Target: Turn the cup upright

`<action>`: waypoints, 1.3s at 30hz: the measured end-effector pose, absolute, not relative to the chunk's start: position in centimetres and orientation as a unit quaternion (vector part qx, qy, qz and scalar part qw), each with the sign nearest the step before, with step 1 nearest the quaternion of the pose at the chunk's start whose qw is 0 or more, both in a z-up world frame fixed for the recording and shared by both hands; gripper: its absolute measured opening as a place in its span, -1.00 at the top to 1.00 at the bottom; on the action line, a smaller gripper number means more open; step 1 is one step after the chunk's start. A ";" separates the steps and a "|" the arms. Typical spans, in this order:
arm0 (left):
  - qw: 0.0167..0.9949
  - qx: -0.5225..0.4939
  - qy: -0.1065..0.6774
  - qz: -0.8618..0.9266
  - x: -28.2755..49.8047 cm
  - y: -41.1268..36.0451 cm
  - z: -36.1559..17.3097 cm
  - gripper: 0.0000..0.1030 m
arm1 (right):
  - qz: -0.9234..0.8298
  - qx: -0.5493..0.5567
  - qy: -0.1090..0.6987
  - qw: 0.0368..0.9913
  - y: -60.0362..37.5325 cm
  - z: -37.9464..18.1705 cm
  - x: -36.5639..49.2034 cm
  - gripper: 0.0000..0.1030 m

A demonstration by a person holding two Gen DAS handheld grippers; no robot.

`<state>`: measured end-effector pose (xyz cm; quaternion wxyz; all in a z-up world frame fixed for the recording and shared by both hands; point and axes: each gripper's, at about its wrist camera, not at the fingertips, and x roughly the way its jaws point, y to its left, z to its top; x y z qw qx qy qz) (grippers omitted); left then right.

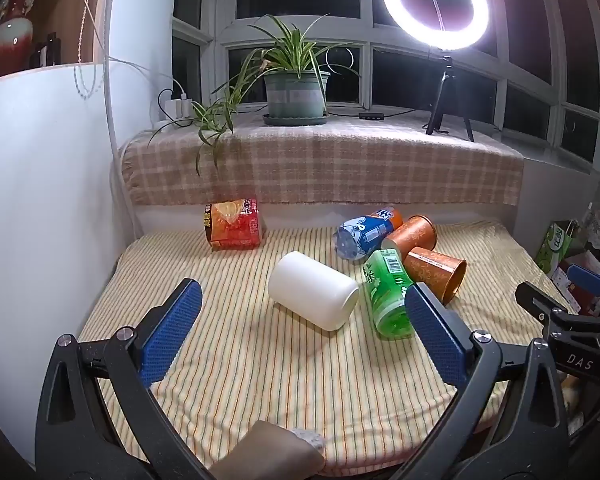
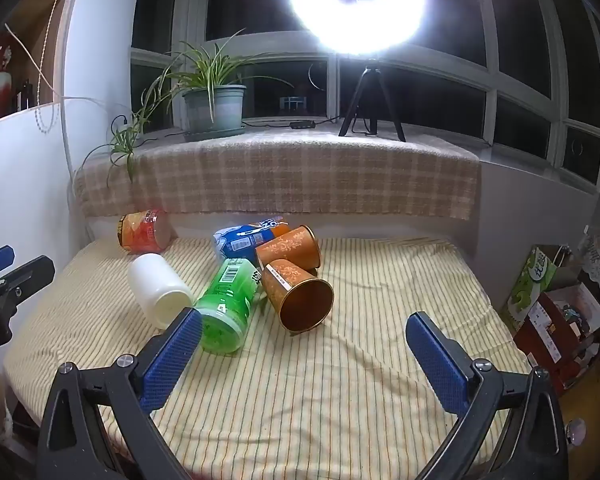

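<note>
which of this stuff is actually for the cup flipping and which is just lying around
For the job:
white cup, on its side
near orange cup, on its side
far orange cup, on its side
left tongs, open
right tongs, open

Lying about:
green can
blue can
red snack tub
potted plant
ring light

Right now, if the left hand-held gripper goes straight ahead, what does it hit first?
Probably the white cup, lying on its side centred between the open left hand-held gripper fingers. The green cup sits just right of that line. Depth is unclear.
</note>
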<state>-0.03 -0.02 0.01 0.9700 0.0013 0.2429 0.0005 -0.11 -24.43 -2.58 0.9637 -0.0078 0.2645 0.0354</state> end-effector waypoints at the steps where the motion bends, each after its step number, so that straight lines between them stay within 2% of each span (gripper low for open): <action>1: 0.970 0.001 0.243 0.001 -0.1 0.0 0.0 -1.00 | 0.036 -0.008 0.264 0.964 -24.4 -2.6 -0.1 -0.99; 9: 0.969 -0.010 0.247 0.007 0.0 0.7 -1.2 -1.00 | 0.037 -0.011 0.267 0.963 -24.2 -2.3 0.2 -0.99; 39: 0.967 -0.022 0.255 0.010 0.0 2.2 -0.7 -1.00 | 0.045 -0.001 0.285 0.957 -23.9 -3.3 1.5 -1.00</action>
